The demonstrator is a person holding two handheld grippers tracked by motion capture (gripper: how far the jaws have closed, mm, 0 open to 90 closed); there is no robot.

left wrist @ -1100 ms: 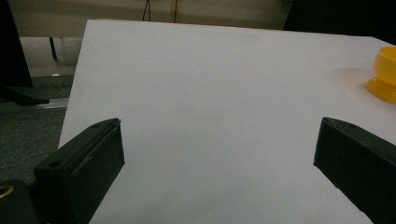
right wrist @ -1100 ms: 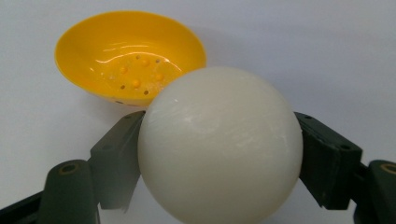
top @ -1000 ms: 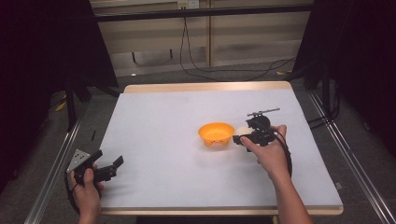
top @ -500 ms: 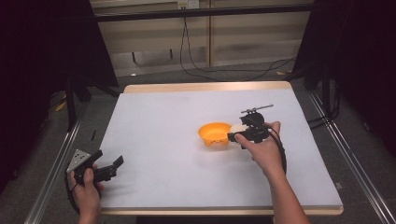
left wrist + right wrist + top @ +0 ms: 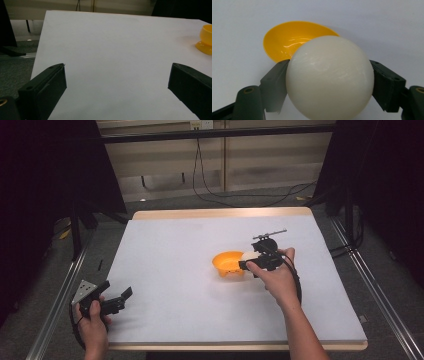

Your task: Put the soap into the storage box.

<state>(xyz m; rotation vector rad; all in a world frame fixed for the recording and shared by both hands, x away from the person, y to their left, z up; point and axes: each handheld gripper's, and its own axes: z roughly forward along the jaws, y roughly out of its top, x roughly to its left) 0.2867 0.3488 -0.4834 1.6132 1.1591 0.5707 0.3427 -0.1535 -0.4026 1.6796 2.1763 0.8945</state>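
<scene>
right hand-held gripper [image 5: 246,262] clenched on white ball [image 5: 329,77] | has drifted slightly left, ball now at orange cup [image 5: 228,264] rim on desk [image 5: 170,250] | drop looks close | left hand-held gripper [image 5: 126,295] released, idle near-left

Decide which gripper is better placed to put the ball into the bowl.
Right: the right gripper already clamps the white ball beside the orange bowl. The left gripper waits open, far away.

My right gripper [image 5: 248,261] sat right of centre in the high view, my hand [image 5: 276,279] wrapped around it, forearm running to the bottom edge, jaws clamped on a ball [image 5: 329,77]. My left gripper [image 5: 124,296] rested at lower left, jaws spread wide apart, gripped in my left hand [image 5: 92,320].
</scene>
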